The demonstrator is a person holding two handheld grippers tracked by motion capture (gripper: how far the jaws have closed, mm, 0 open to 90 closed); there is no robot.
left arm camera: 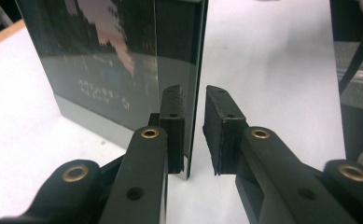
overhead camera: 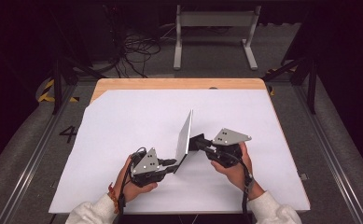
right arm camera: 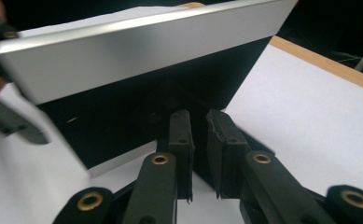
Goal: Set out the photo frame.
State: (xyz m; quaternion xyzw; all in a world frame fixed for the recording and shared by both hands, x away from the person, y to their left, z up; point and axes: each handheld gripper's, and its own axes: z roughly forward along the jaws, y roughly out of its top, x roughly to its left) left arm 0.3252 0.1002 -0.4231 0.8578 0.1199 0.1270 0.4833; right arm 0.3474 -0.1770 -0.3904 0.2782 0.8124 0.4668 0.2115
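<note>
Listing nearest first, we note the left tongs (overhead camera: 171, 164) narrowly astride the lower corner of a thin silver-backed, dark-glass tablet (overhead camera: 184, 136) held upright above the white-covered worktop (overhead camera: 123, 121); right tongs (overhead camera: 194, 141), narrowly parted, at its back.
</note>
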